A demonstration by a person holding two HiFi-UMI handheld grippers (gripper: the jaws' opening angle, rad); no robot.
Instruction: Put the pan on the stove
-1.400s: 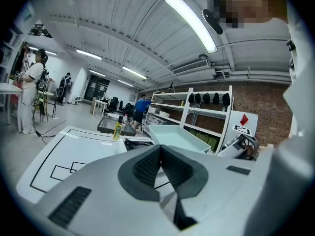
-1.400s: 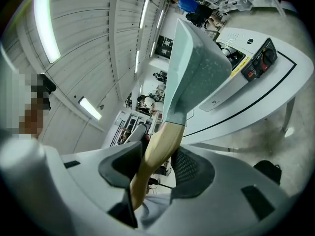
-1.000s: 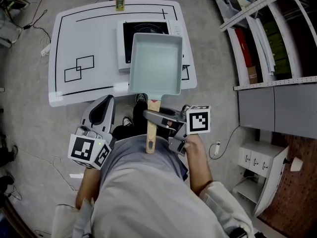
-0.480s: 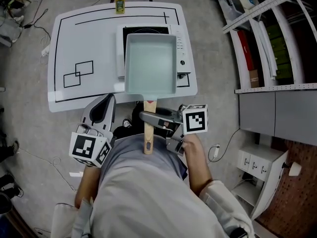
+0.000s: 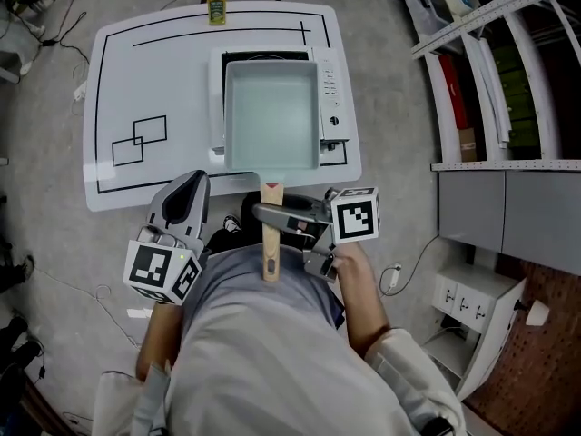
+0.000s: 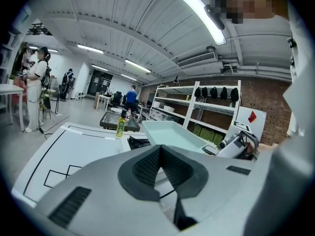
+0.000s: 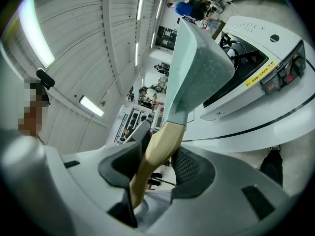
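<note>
A light teal rectangular pan with a wooden handle hangs over the white stove, covering most of its black top. My right gripper is shut on the handle, near my body. In the right gripper view the handle runs between both pads of the right gripper, and the pan is held clear above the stove. My left gripper hovers off the table's near edge, shut and empty. Its pads meet in the left gripper view, which also shows the pan.
The stove stands on a white table marked with black lines and two overlapping rectangles at the left. A yellow bottle stands at the far edge. Shelving and a grey cabinet are on the right. Cables lie on the floor at left.
The right gripper has carried the pan away from me and slightly left, so it now sits more squarely over the stove. The left gripper has hardly moved.
</note>
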